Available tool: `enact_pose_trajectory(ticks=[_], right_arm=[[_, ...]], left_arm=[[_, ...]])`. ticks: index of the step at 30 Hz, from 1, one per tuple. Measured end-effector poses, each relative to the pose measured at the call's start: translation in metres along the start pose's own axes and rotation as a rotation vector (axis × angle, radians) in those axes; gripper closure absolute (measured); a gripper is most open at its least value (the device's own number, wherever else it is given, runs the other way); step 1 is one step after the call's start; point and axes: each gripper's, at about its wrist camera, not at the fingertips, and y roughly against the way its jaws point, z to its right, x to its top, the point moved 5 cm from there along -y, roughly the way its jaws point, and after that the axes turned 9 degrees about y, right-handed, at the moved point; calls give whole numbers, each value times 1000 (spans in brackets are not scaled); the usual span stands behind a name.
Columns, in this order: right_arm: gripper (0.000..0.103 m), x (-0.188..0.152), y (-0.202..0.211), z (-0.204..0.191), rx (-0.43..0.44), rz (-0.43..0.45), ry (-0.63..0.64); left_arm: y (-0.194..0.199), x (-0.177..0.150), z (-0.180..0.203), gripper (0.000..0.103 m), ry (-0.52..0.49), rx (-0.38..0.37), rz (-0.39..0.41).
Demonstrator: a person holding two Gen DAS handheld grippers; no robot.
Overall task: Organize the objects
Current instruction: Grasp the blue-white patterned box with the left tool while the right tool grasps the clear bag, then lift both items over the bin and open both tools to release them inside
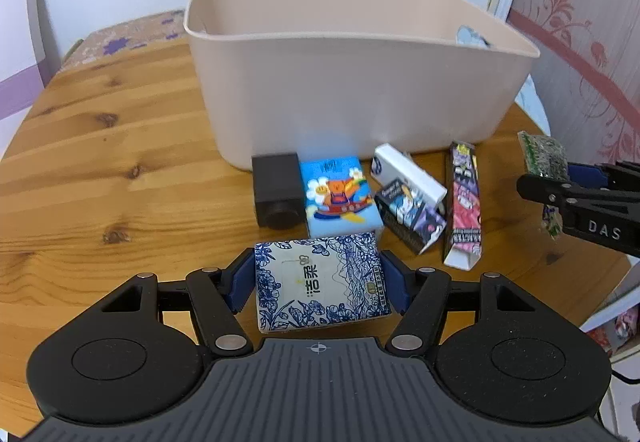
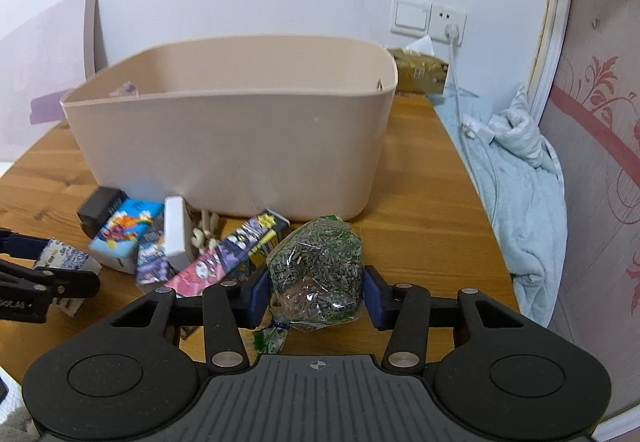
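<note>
The left gripper (image 1: 320, 288) holds a blue-and-white tissue pack (image 1: 322, 282) between its two blue pads, one pad on each side of the pack. Just ahead of this gripper, on the wooden table (image 1: 120, 170), lie a blue cartoon pack (image 1: 338, 196) and a black box (image 1: 278, 190), side by side. Ahead and to the right are a white carton (image 1: 410, 172) and a long purple-pink box (image 1: 464, 206). Further ahead stands the beige bin (image 1: 360, 82).

The right gripper (image 2: 316, 292) is closed on a clear bag of dark seeds (image 2: 318, 274), which fills the gap between the pads. The beige bin (image 2: 240, 134) stands straight ahead of it. To its right, a light blue blanket (image 2: 524, 182) lies beside the table.
</note>
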Motion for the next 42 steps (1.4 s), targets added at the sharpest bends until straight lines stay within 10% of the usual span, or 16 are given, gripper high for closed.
enact_pose_trajectory(ticks=[42], right_arm=[[58, 109, 49, -2, -53, 244, 75]], left_arm=[[48, 126, 10, 37, -32, -60, 289]])
